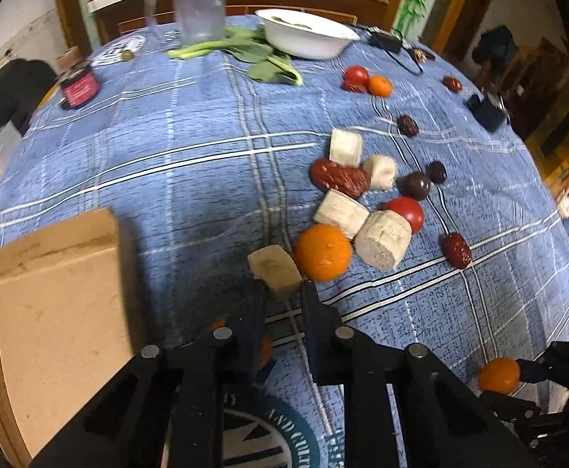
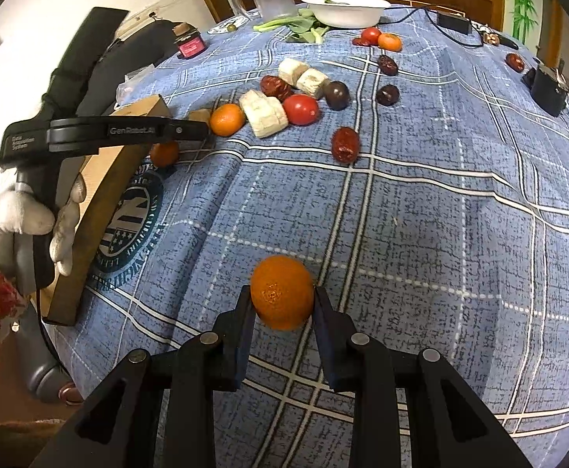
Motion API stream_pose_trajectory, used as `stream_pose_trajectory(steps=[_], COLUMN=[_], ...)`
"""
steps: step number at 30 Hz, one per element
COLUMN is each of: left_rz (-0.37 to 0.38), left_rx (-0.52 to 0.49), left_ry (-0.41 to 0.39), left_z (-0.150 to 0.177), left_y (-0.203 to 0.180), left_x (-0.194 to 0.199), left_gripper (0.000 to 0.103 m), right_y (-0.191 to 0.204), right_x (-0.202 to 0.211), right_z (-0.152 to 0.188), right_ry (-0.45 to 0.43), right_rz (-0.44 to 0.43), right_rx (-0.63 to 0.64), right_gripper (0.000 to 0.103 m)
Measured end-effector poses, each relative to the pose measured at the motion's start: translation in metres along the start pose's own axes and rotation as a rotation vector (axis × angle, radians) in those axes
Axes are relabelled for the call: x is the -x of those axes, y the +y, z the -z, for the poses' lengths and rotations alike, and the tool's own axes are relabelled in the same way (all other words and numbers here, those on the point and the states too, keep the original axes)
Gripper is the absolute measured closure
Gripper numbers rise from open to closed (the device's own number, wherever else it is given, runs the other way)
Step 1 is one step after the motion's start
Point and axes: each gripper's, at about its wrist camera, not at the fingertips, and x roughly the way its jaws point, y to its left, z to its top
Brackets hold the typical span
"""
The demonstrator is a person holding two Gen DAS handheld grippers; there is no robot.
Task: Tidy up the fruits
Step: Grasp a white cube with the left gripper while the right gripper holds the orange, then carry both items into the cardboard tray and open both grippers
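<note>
Your left gripper [image 1: 284,286] pinches a pale banana chunk [image 1: 274,269] at its near end, just beside a tangerine [image 1: 322,251] and right of the cardboard box [image 1: 50,312]. Your right gripper [image 2: 282,302] clamps an orange tangerine [image 2: 282,298] above the blue plaid tablecloth [image 2: 421,214].

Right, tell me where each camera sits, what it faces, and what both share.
Left wrist: on the left gripper, facing down over a banana piece, with the cardboard box to the left.
Right wrist: on the right gripper, shut on a tangerine; gloved hand at left.
Shared: blue checked tablecloth, white bowl, box.
</note>
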Motion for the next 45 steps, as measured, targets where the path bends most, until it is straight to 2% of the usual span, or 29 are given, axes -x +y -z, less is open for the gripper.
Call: stream_pose_trajectory(steps=[7,13,18,23,30,34,38,41,44,45], left_rz=[0.015,-0.010,-0.099,-0.144,-0.187,-0.209,-0.187,-0.209,-0.183,-0.179], left_rx=[0.101,0.206,0.291,0.409,0.376,0.354,0.369,0.410,0.506,0.529], left_ry=[-0.077,-0.144,-0.143,-0.106,-0.009,0.041,0.050,0.049,0.011,0.002], left_z=[0.014,0.047,0.078,0.112,0.155,0.174,0.184,0.188,0.198,0.200], left_y=[0.019,0.056,0.104,0.159,0.172,0.171,0.176,0.176,0.177,0.178], left_x=[0.037,0.094,0.118,0.125,0.127,0.124,0.124,0.130,0.147,0.152], left_gripper=[0.086,0.086,0.086,0.086,0.086,0.086,0.085,0.085,0.085,0.081], right_y=[0.019,0.053,0.101,0.167,0.246,0.265,0.273,0.277,0.279,0.278], right_x=[-0.004,0.001,0.002,-0.018,-0.064,-0.085,-0.102,-0.109,-0.107,-0.105], right_z=[-0.008,-0.030,-0.060,-0.085,-0.064,-0.050,-0.044,-0.036,-0.033,-0.033], right_ry=[-0.005,-0.035,-0.060,-0.035,0.066,0.113,0.136,0.142,0.128,0.130], right_rz=[-0.013,-0.072,-0.166,-0.249,-0.253,-0.241,-0.223,-0.212,-0.213,-0.219], right_rx=[0.049,0.117,0.181,0.258,0.403,0.426,0.455,0.484,0.518,0.518], right_gripper=[0.072,0.071,0.071,0.071,0.071,0.071,0.071,0.069,0.069,0.069])
